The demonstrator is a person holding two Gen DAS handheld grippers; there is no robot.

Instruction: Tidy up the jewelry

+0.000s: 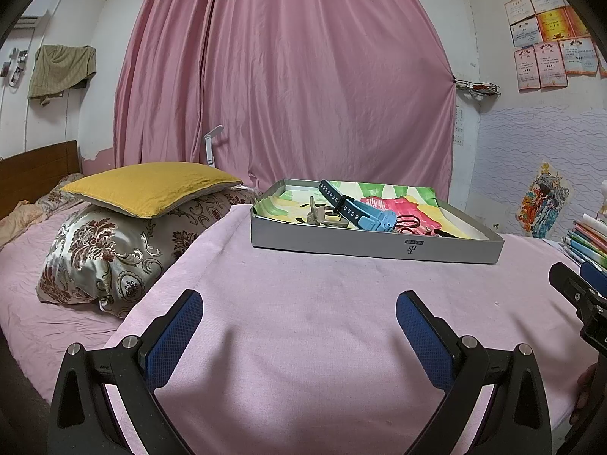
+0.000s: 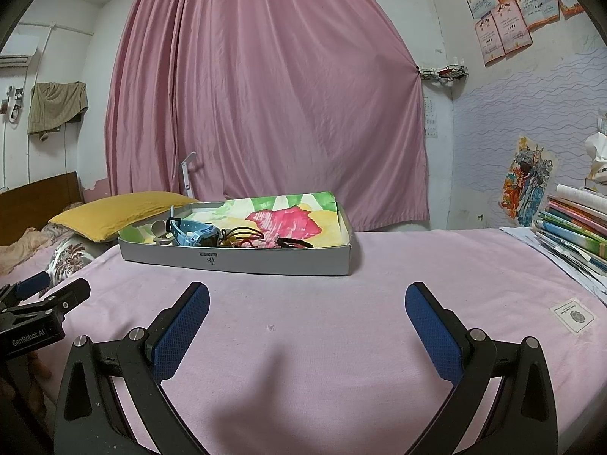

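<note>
A shallow grey box lid [image 1: 375, 244], lined with a painted paper sheet, rests on the pink tablecloth [image 1: 303, 322] and holds all the jewelry in view: a blue watch [image 1: 373, 218] with a dark perforated strap, a pale beige piece [image 1: 322, 214] at its 9 o'clock, and dark cord loops [image 1: 408, 223] at its 3 o'clock. The pieces lie bunched together rather than laid apart, a state that fits items gathered for sorting or items already collected; nothing lies loose on the cloth. The left gripper [image 1: 299, 326] and right gripper [image 2: 307, 314] hover at the lid's 6 o'clock, fingers spread wide, holding nothing. The right wrist view alone shows a black hair tie [image 2: 294, 243] and a label patch [image 2: 573, 315] on the cloth; the left wrist view alone shows the patterned pillow [image 1: 110, 254] beneath the yellow cushion [image 1: 151, 187].
</note>
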